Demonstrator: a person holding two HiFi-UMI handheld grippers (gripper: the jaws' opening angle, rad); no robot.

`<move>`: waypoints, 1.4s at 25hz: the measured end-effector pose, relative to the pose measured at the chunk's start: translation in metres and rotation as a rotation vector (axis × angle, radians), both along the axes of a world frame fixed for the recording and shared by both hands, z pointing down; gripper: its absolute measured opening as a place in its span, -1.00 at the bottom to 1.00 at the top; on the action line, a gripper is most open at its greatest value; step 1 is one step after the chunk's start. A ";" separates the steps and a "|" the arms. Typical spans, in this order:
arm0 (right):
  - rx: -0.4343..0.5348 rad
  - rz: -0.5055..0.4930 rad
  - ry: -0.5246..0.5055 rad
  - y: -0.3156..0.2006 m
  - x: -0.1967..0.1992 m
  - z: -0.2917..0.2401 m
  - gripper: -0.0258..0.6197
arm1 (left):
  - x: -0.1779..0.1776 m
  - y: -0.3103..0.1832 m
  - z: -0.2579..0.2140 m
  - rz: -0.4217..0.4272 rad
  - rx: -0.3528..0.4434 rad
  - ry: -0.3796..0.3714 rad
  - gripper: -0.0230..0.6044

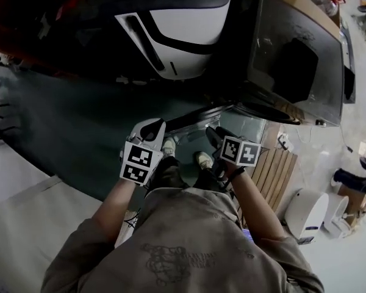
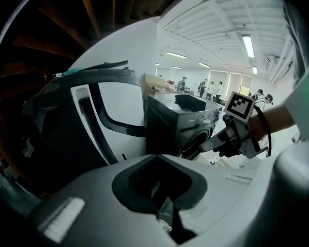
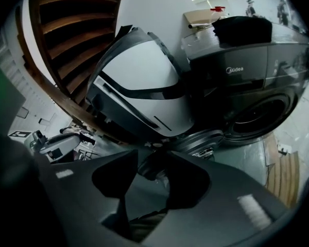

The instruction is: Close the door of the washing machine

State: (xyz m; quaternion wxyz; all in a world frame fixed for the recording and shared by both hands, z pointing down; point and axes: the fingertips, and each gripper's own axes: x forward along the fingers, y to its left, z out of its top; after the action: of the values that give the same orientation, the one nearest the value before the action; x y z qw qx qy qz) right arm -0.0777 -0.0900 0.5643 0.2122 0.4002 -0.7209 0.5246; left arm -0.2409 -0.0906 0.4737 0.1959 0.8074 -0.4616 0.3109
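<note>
Only one legible mark: "Midea", light lettering on the dark front panel of the washing machine (image 3: 238,70), above the drum opening, upper right of the right gripper view. Print on the back of the person's shirt (image 1: 171,261), lower centre of head view: too blurred to read.

Reaches forward and down with the left forearm (image 1: 113,209) and the right forearm (image 1: 259,203), side by side. Holds the pale left gripper (image 1: 152,129) level with the dark right gripper (image 1: 212,135), near but not touching. Has the right jaws slightly apart, nothing between them; seems to have the left jaws closed, though dimly seen.
</note>
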 end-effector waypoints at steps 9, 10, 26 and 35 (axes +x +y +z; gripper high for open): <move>-0.087 0.175 0.031 -0.015 -0.029 0.038 -0.30 | -0.015 -0.037 0.050 0.162 -0.091 -0.004 -0.93; -0.099 0.188 0.037 -0.016 -0.033 0.043 -0.30 | -0.016 -0.039 0.054 0.173 -0.100 -0.006 -0.93; -0.241 0.424 0.064 -0.026 -0.040 0.121 -0.28 | -0.042 -0.054 0.109 0.234 -0.157 -0.057 -0.93; -0.240 0.468 0.071 -0.034 -0.046 0.130 -0.26 | -0.037 -0.044 0.127 0.217 -0.198 -0.034 -0.93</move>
State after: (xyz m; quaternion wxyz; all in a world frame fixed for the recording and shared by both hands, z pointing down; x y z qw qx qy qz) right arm -0.1236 -0.1238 0.6942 0.1561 0.5461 -0.5334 0.6268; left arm -0.2782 -0.1343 0.6012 0.2319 0.8238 -0.3421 0.3881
